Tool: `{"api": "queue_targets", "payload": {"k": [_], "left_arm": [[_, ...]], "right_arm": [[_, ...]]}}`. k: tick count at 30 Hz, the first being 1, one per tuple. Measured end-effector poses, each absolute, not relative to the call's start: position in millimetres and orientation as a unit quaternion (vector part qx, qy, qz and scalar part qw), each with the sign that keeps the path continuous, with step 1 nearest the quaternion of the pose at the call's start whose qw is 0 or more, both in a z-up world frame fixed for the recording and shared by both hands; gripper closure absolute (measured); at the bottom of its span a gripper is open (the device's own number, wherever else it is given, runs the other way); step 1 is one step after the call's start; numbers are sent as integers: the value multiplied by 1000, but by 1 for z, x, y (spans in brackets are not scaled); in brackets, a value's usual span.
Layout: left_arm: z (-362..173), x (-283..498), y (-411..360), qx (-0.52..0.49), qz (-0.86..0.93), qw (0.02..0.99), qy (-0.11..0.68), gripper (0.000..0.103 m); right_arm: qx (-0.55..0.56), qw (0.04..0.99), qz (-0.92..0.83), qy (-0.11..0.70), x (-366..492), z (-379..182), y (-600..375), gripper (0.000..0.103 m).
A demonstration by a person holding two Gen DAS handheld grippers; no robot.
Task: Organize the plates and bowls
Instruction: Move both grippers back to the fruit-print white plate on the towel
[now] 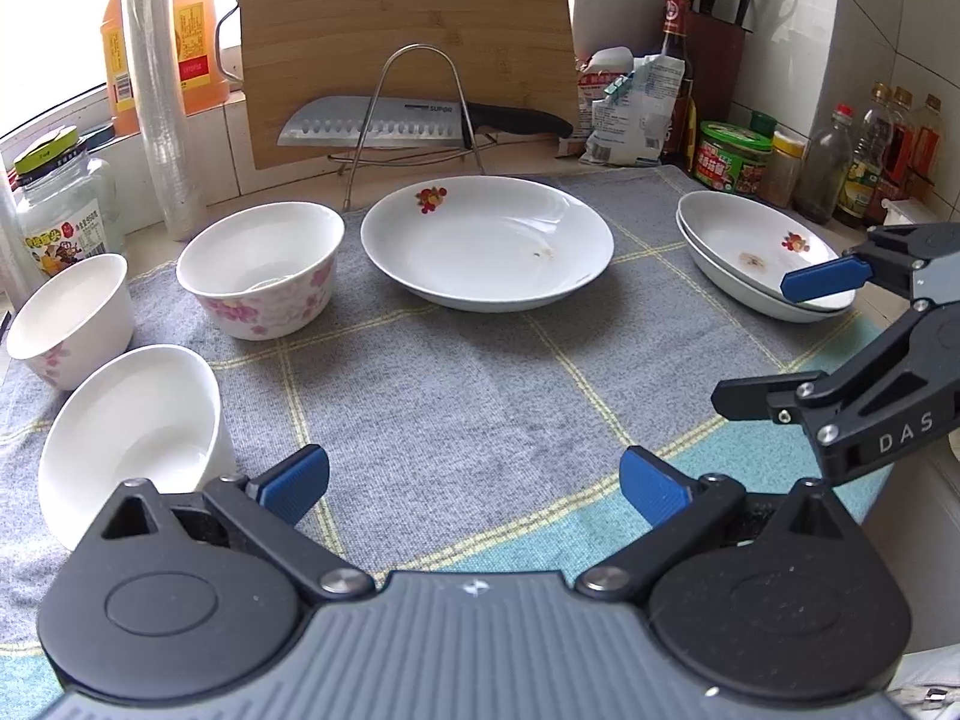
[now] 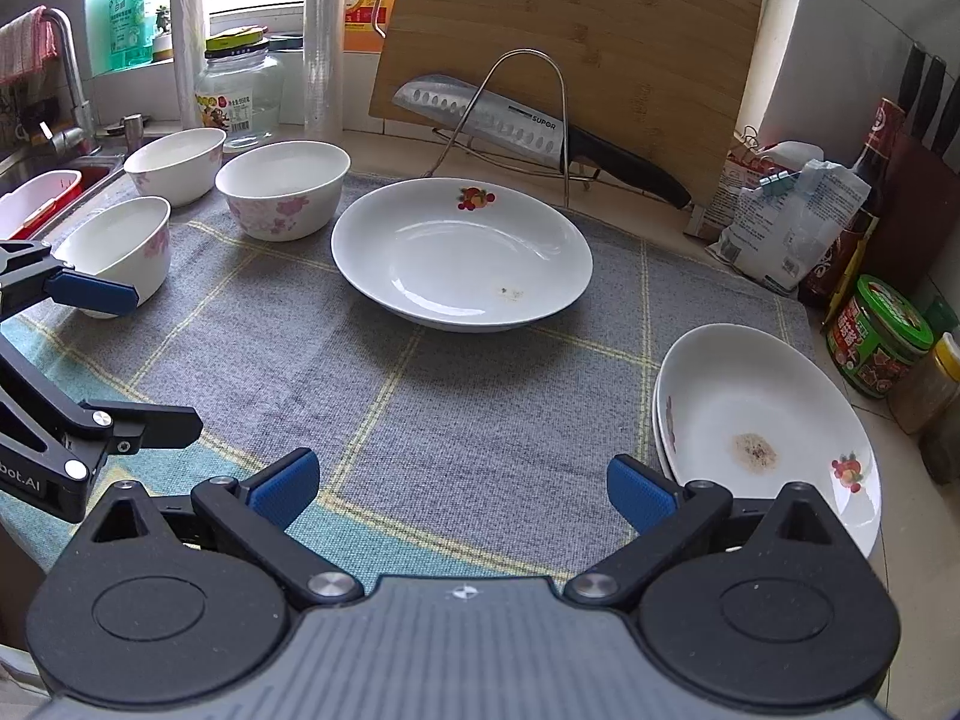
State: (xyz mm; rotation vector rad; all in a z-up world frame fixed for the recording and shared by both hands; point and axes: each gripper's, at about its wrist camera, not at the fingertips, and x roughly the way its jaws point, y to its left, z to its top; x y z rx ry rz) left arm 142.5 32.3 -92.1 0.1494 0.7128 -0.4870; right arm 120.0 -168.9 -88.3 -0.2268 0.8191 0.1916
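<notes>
Grey woven cloth with yellow grid lines and a teal near edge [image 1: 456, 396] covers the counter, and all the crockery sits on it. At the far left, three white ceramic bowls with pink blossom prints are grouped together: the nearest bowl [image 1: 135, 426] is tilted toward the camera in the left wrist view, a second bowl [image 1: 72, 318] stands just behind it, and a third, wider bowl [image 1: 264, 267] stands upright to their right. The left gripper [image 1: 474, 480] hovers over bare cloth at the near edge, its blue-padded fingers spread wide with nothing between them. In the middle, farther back, lies a single white shallow plate with a small fruit motif on its rim [image 1: 486, 240], with a faint food stain inside. Behind it a steel cleaver [image 1: 372, 120] rests on a wire rack against a bamboo cutting board [image 1: 408, 18]. To the right sits a stack of two white shallow plates [image 2: 762, 426] — the top one stained brown near its centre. The right gripper [image 2: 462, 489] is held just left of that stack, likewise wide open and empty — apart from every dish.
</notes>
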Motion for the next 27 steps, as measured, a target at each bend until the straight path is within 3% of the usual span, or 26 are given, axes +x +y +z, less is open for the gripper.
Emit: {"api": "queue_targets", "payload": {"k": [11, 27], "left_arm": [[-86, 173, 5, 66, -179, 901, 389, 1], [-59, 225, -10, 103, -224, 873, 422, 1]], "right_arm": [[-147, 885, 176, 406, 171, -122, -174, 0], [-109, 888, 183, 408, 217, -145, -176, 0]]}}
